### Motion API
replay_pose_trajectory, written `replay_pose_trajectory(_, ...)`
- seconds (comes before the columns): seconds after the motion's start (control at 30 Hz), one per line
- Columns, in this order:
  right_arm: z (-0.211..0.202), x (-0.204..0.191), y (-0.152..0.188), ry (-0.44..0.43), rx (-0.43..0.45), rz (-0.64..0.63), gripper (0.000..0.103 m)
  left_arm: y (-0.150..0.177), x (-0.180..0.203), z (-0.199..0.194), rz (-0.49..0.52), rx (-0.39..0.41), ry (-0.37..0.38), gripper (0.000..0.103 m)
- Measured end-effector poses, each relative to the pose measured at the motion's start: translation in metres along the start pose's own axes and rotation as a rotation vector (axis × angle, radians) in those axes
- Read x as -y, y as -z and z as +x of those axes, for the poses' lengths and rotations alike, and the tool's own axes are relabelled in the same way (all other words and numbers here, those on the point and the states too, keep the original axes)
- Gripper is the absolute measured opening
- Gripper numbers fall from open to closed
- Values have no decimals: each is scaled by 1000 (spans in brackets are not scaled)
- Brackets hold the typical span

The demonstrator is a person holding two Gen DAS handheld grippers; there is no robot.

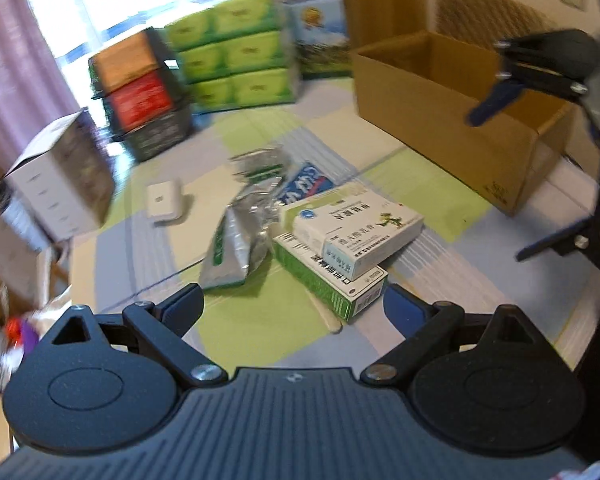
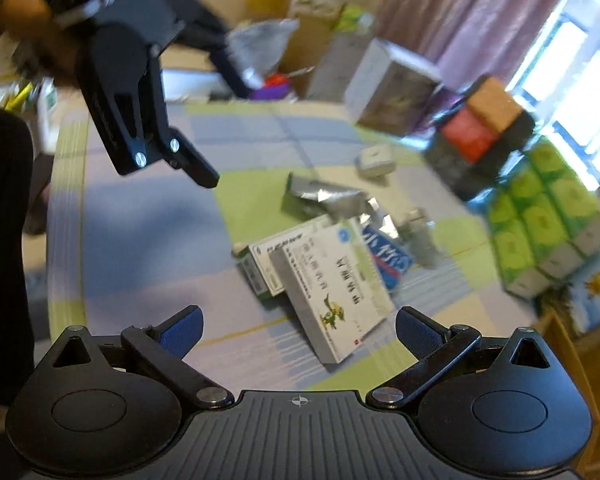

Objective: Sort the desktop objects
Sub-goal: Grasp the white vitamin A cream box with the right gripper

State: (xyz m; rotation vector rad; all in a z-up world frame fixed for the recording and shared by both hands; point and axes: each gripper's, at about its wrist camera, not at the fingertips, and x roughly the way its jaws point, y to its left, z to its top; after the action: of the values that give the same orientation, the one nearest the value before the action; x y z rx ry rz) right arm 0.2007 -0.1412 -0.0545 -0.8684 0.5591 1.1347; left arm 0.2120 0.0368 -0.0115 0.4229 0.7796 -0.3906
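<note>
A white medicine box (image 1: 356, 228) (image 2: 332, 288) lies across a green-and-white box (image 1: 332, 280) (image 2: 264, 268) in the middle of the checked tablecloth. Beside them are a crumpled silver foil pouch (image 1: 240, 240) (image 2: 320, 200), a blue packet (image 1: 304, 188) (image 2: 384, 256) and a small white device (image 1: 164, 200) (image 2: 376, 160). My left gripper (image 1: 294, 308) (image 2: 216, 120) hovers open just short of the boxes, holding nothing. In its own view my right gripper (image 2: 300, 328) is open and empty, with the white box just ahead. The left wrist view shows it (image 1: 518, 176) in front of the cardboard box (image 1: 452, 128).
The open cardboard box stands at the table's far right. A stack of green tissue packs (image 1: 236, 52) (image 2: 540, 216), stacked coloured boxes (image 1: 140, 92) (image 2: 484, 128) and a white carton (image 1: 60, 184) (image 2: 392, 84) line the back. A dark sleeve (image 2: 4, 240) is at the left.
</note>
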Motion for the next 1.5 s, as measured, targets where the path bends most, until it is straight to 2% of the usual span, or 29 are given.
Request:
replay_pose_trajectory(0.13, 35, 20, -4, -77, -38, -46, 100, -13, -5, 30, 141, -43, 72, 94)
replay_pose_trajectory(0.2, 52, 27, -7, -103, -65, -80, 94, -20, -8, 48, 200, -68, 106, 93)
replay_pose_trajectory(0.43, 111, 46, -9, -169, -142, -171, 82, -33, -22, 88, 275, -93, 153, 93)
replay_pose_trajectory(0.53, 129, 51, -7, -174, -161, -196, 74, -34, -24, 102, 309, -108, 164, 93)
replay_pose_trajectory(0.6, 138, 51, -7, -184, -188, -206, 61, -33, -25, 109, 321, -115, 166, 93)
replay_pose_trajectory(0.73, 140, 50, -7, -202, -210, -228, 58, -32, -26, 116, 327, -118, 185, 93)
replay_pose_trajectory(0.87, 136, 51, -10, -282, -275, -237, 54, -33, -25, 122, 351, -122, 202, 93)
replay_pose_trajectory(1.07, 147, 46, -11, -256, -287, -318, 55, -42, -24, 130, 364, -116, 233, 93)
replay_pose_trajectory(1.17, 155, 46, -11, -277, -310, -321, 55, -50, -23, 133, 374, -106, 259, 93)
replay_pose_trajectory(1.2, 156, 46, -12, -281, -320, -318, 45, -53, -22, 135, 383, -104, 264, 93)
replay_pose_trajectory(1.27, 154, 48, -12, -282, -331, -301, 40, -58, -18, 140, 398, -102, 278, 93)
replay_pose_trajectory(1.4, 143, 50, -9, -273, -352, -290, 39, -69, -11, 154, 416, -101, 308, 93)
replay_pose_trajectory(1.5, 135, 54, -6, -245, -366, -285, 36, -73, -5, 167, 427, -106, 316, 89)
